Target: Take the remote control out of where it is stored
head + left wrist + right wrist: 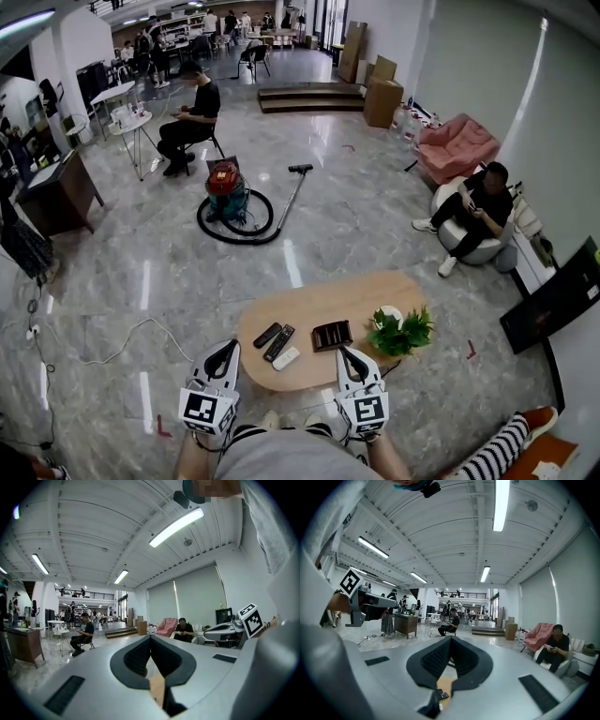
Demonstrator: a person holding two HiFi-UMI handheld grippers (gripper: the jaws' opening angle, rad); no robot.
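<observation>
plainly, square markers point(208, 409) on left claw point(229, 347)

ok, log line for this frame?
task: not started | left gripper: shut, empty | right gripper: shut, empty | remotes: lying on table, left of dark holder | contact: none

We take this for an open-plan office hall (half lounge): polished stone floor point(356, 220), ceiling strip lights point(176, 527), round tables point(114, 92), cardboard boxes point(382, 99), a pink sofa point(457, 146).
</observation>
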